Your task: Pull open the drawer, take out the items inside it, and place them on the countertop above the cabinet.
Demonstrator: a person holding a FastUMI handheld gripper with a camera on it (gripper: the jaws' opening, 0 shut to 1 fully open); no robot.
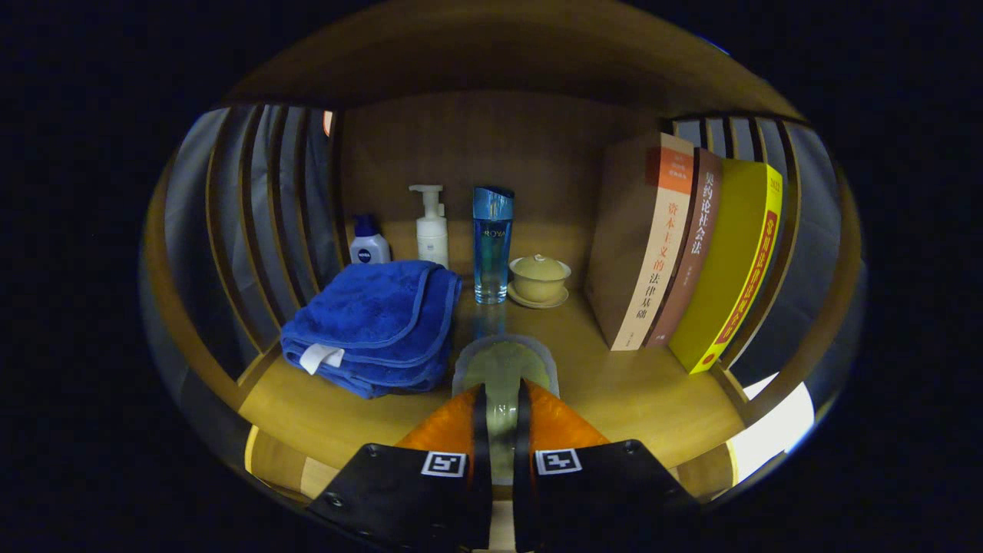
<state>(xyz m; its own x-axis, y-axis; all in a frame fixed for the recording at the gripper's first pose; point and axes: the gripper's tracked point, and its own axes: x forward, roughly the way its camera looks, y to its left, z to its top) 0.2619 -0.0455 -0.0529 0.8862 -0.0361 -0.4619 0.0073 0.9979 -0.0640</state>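
Observation:
My gripper [501,390] is shut on a thin, pale green pack [503,362] with a clear rim. Both fingers press on its sides, and its front end sticks out just ahead of the fingertips. The pack hangs low over the wooden countertop [614,388], in the gap between a folded blue towel [376,322] and a row of books [683,261]. Whether the pack touches the wood I cannot tell.
At the back stand a small white bottle with a blue cap [369,244], a white pump bottle [432,229], a tall blue glass bottle [491,246] and a lidded cup on a saucer [539,279]. Slatted wooden walls close both sides.

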